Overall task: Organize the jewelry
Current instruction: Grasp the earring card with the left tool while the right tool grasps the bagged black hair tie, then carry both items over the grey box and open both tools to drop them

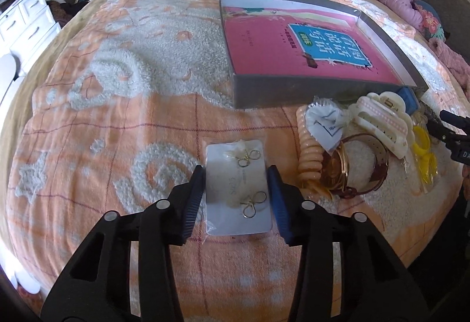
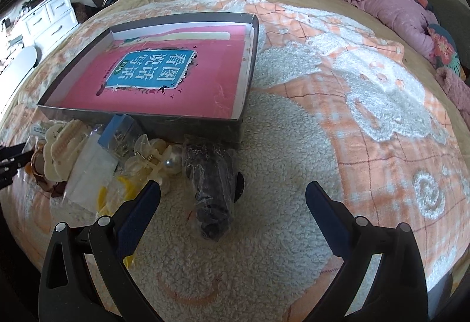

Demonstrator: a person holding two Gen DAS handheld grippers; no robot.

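Left gripper (image 1: pixel 236 198) astride earring card (image 1: pixel 237 190) — bedspread (image 1: pixel 117 128)

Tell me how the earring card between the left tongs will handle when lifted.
The earring card looks thin and flat, so probably light and slightly bendy. Its clear plastic sleeve may be slippery. The wire earrings seem delicate.

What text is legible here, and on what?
"看图说话写话": blue panel on the pink book in the grey box.
Green tag under that title: too small to read.
Earring card: faint print, blurred.
White tag in the pile: unreadable.
Right gripper, seen from the left wrist: "DA", cut off.
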